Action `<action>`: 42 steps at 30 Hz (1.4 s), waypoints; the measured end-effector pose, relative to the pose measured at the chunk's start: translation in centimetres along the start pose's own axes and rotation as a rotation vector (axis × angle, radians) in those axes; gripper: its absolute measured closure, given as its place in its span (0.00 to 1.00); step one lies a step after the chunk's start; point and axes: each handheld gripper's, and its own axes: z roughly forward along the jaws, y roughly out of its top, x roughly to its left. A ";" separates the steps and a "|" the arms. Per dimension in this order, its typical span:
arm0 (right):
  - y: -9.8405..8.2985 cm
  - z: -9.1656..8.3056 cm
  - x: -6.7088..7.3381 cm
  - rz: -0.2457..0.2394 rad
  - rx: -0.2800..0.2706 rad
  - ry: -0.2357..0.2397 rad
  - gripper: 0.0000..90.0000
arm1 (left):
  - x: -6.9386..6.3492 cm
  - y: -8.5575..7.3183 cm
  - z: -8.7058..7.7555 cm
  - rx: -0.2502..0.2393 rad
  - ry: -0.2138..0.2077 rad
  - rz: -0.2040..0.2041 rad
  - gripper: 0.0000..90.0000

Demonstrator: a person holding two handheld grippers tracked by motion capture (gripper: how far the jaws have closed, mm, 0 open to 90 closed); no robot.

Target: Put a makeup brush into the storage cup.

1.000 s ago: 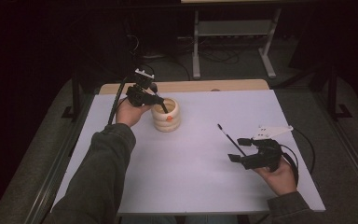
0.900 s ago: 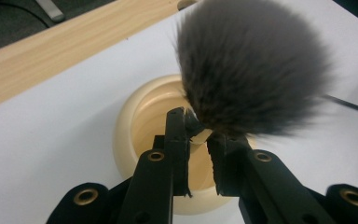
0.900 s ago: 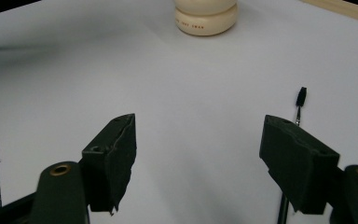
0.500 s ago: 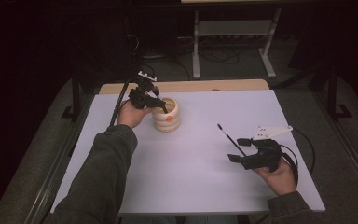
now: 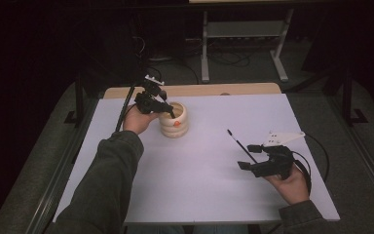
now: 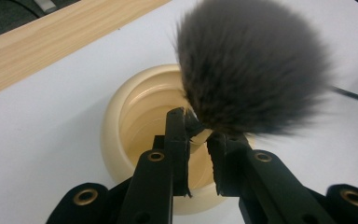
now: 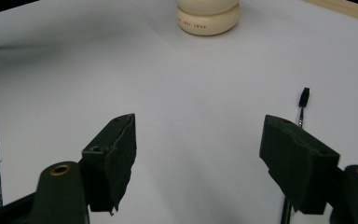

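One cream ribbed pot (image 5: 174, 122) stands near the white table's (image 5: 199, 195) far left. The left gripper (image 6: 196, 140) pinches one fluffy grey brush (image 6: 251, 65) above its mouth. The right gripper (image 7: 200, 154) gapes wide, empty, beside one thin black brush (image 5: 239, 145).

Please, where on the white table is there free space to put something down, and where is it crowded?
The widest bare patch of the white table lies between the cream holder and the right gripper, down to the near edge. The far right corner is also bare. It is crowded at the holder, where the left gripper holds a fluffy brush, and around the thin brush.
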 end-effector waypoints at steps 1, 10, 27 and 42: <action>0.0 0.0 0.0 0.001 0.001 0.001 0.29 | 0.1 0.0 0.0 0.003 0.001 0.002 0.87; 0.0 0.0 -0.1 -0.003 -0.001 0.001 0.29 | 0.1 0.0 0.0 0.021 0.022 -0.013 0.79; -0.2 0.1 -0.3 0.006 0.007 -0.002 0.29 | 0.6 -1.2 -2.6 -0.029 0.029 -0.009 0.58; -0.6 -0.1 -0.8 0.029 0.025 -0.030 0.29 | 0.4 -3.0 -4.1 -0.066 0.020 0.010 0.54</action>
